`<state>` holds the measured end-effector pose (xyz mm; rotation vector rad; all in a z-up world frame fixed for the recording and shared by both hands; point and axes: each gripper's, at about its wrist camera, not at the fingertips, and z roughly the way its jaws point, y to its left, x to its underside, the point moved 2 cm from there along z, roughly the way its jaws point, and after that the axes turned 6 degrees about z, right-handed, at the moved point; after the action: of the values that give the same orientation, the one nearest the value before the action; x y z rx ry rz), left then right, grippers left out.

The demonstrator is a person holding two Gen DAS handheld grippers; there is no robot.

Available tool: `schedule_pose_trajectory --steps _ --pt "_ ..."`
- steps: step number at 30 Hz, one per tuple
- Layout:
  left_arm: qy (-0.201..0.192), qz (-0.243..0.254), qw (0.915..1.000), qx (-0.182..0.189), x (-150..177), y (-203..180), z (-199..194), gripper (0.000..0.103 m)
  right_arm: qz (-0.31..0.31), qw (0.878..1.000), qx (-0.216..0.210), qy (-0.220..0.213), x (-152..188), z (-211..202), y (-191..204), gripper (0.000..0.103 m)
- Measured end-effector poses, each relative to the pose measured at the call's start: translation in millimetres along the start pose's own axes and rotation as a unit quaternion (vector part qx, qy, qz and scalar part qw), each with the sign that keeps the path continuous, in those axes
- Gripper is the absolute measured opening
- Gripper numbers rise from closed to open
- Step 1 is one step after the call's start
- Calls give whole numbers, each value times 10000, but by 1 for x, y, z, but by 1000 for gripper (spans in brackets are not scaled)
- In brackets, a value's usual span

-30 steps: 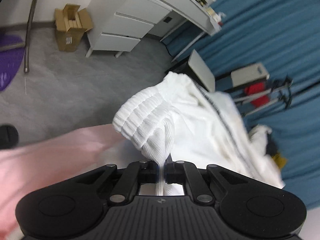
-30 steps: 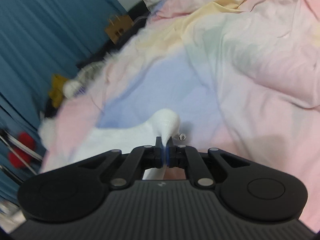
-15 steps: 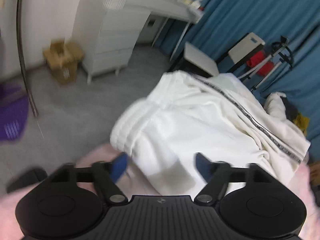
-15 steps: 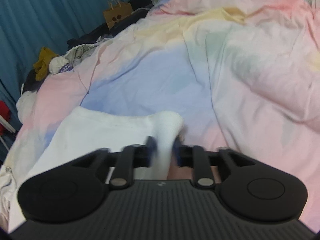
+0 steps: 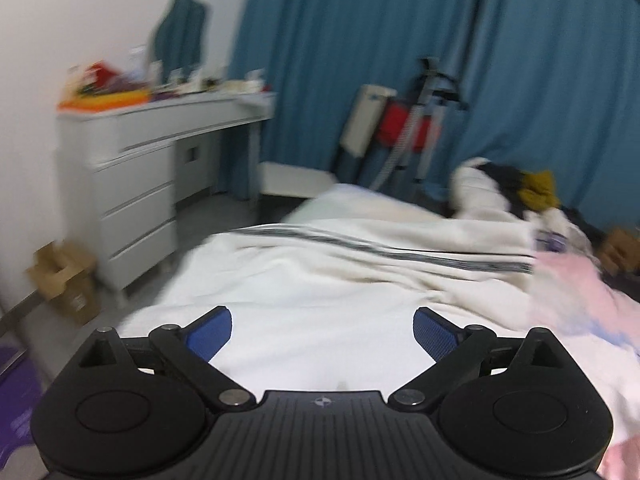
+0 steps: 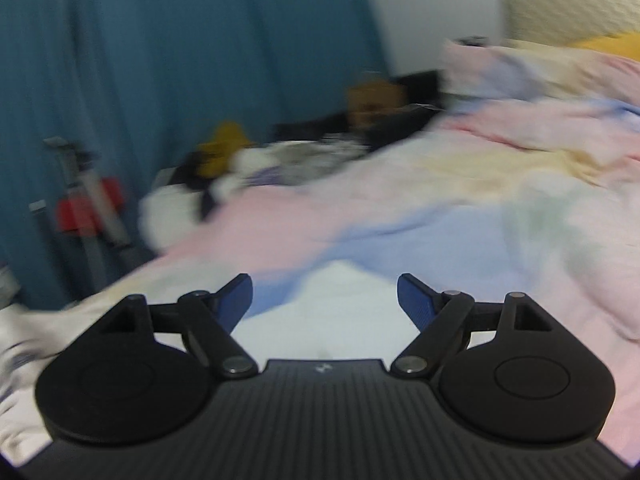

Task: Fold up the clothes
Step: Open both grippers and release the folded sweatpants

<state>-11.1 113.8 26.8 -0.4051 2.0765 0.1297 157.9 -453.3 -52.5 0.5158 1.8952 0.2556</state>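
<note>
A white garment [image 5: 320, 280] with a dark striped band [image 5: 400, 250] lies spread on the bed, under and ahead of my left gripper [image 5: 322, 330]. That gripper is open and empty, blue pads wide apart above the cloth. In the right wrist view the same white garment [image 6: 332, 312] lies on the pastel bedsheet [image 6: 460, 220] below my right gripper [image 6: 324, 300], which is open and empty too. Both views are blurred by motion.
A white drawer desk [image 5: 132, 168] with clutter and a cardboard box [image 5: 64, 280] stand left of the bed. Blue curtains [image 5: 400, 60] hang behind. A pile of clothes [image 5: 512, 196] lies at the bed's far edge. A tripod [image 6: 92, 200] stands by the curtain. Rumpled bedding [image 6: 560, 92] lies far right.
Both grippers were shut on the white garment; both have opened and let it go. The garment now lies flat on the bed. Both cameras have tilted up and pulled back.
</note>
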Motion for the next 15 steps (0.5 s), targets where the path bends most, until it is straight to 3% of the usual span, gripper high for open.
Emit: schedule_pose_trajectory --steps 3,6,11,15 --pt "-92 174 9989 417 3 -47 12 99 -358 9971 -630 242 10 -10 29 81" --pt "-141 398 9962 759 9 -90 28 99 -567 9926 -992 420 23 -19 48 81" --pt "-157 876 9904 1062 27 -151 63 99 -844 9843 -1451 542 40 -24 71 81" --pt "-96 970 9879 1204 50 -174 95 99 -898 9800 -1674 597 55 -21 86 81"
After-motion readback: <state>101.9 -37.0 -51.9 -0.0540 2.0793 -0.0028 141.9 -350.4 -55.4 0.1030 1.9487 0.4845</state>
